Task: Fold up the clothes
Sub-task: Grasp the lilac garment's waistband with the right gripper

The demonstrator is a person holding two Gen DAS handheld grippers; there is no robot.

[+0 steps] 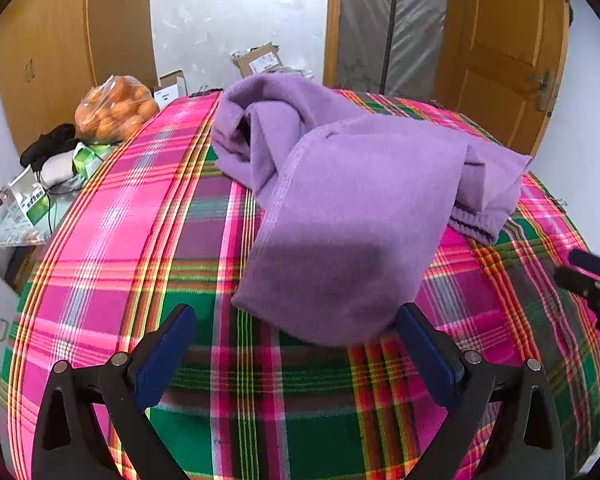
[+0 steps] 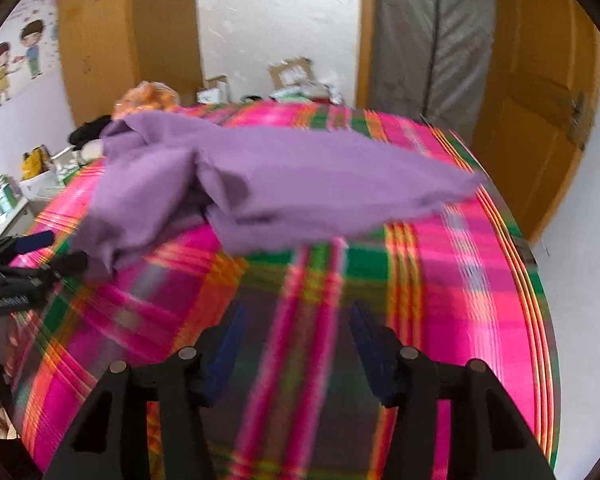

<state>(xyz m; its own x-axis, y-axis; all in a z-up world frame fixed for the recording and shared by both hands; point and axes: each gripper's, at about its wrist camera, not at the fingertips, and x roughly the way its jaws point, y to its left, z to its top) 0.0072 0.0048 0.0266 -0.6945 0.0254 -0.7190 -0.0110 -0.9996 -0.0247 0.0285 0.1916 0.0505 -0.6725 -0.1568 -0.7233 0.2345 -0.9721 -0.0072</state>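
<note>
The purple garment (image 1: 348, 200) lies crumpled on the plaid-covered tabletop (image 1: 120, 248), its long axis running roughly crosswise to both tools, from a bunched, rolled end toward the bag of oranges (image 1: 114, 108) to a flatter end toward the wooden door (image 1: 504, 60).

Left tool (image 1: 296, 344): jaws spread wide and empty. The garment's near, rounded hem lies directly ahead of it and reaches down between the two blue pads (image 1: 424, 354) without being pinched; the cloth edge looks to be touching or just beside the right-hand pad. Judged from this, the left tool is the nearer of the two and needs only a short advance and a closing to take the hem.

Right tool (image 2: 296, 344): jaws parted, nothing between them but plaid cloth. The garment lies ahead of it and well apart, across a bare band of tabletop.

What each view adds: the left wrist view is sharp and shows the stitched hem and an elastic cuff (image 1: 476, 232) at the door-side end; the right tool appears only at its right margin. The right wrist view is motion-blurred, yet it alone shows the garment's full spread and its thin door-side corner (image 2: 464, 184), with the left tool (image 2: 56, 252) seen close against the garment's orange-side edge.
</note>
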